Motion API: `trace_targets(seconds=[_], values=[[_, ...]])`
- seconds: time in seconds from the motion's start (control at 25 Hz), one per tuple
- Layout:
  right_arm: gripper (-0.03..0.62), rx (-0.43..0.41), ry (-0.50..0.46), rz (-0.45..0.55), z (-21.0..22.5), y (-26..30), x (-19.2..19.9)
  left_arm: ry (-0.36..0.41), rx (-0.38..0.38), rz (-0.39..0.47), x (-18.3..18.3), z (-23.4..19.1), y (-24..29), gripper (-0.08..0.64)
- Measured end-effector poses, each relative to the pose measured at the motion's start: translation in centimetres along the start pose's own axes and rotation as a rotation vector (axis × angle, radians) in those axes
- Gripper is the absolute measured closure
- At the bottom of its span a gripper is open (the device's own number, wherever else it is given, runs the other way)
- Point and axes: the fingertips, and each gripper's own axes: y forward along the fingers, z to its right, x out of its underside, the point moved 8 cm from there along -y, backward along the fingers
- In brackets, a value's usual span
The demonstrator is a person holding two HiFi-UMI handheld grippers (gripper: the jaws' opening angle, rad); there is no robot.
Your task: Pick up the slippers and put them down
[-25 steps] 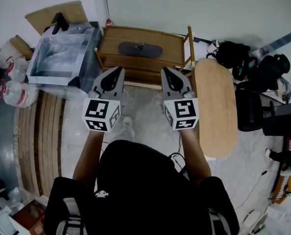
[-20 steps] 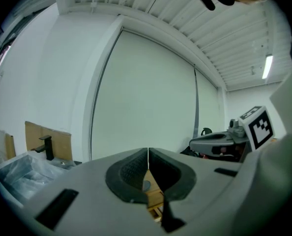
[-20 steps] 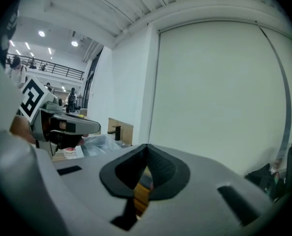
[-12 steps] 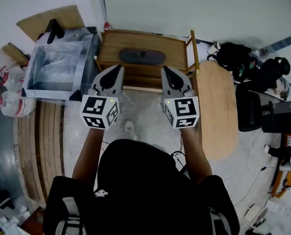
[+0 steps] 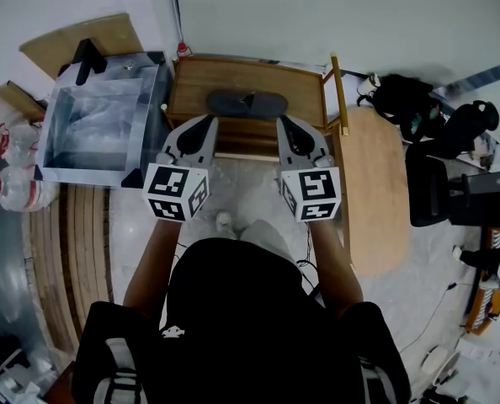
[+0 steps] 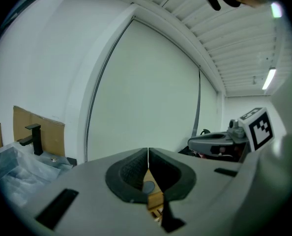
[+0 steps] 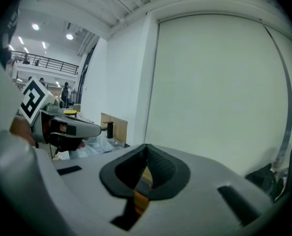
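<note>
Dark slippers (image 5: 247, 103) lie on the top of a low wooden rack (image 5: 305, 82) against the wall in the head view. My left gripper (image 5: 208, 123) is held just short of the rack's front edge, below the slippers' left end, its jaws shut with nothing in them. My right gripper (image 5: 284, 123) is alongside it, below the slippers' right end, also shut and holding nothing. In the left gripper view the shut jaws (image 6: 148, 154) face the pale wall, with the right gripper (image 6: 219, 142) off to the side. The right gripper view shows its shut jaws (image 7: 146, 149) and the left gripper (image 7: 67, 127).
A clear plastic bin (image 5: 98, 124) stands left of the rack, with cardboard (image 5: 90, 36) behind it. An oval wooden board (image 5: 369, 183) lies to the right, and beyond it are black bags (image 5: 401, 95) and a black chair (image 5: 435, 183). Wooden slats (image 5: 73, 225) cover the floor at left.
Both grippers have moved forward towards the rack, side by side and slightly lower. The slippers and rack now sit closer to their tips. Both sets of jaws stayed shut.
</note>
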Motion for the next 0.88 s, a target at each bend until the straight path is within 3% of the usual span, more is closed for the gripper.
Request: trace_targets(seconds=[0.36, 0.88], values=[[0.592, 0.000, 0.019, -0.033, 1.3, 2.5, 1.1, -0.011, 0.025, -0.037, 0.9, -0.5, 2.1, 0.552], [0.592, -0.048, 0.045, -0.094, 5.2, 7.7, 3.6, -0.015, -0.007, -0.116, 2.8, -1.7, 8.3, 0.552]])
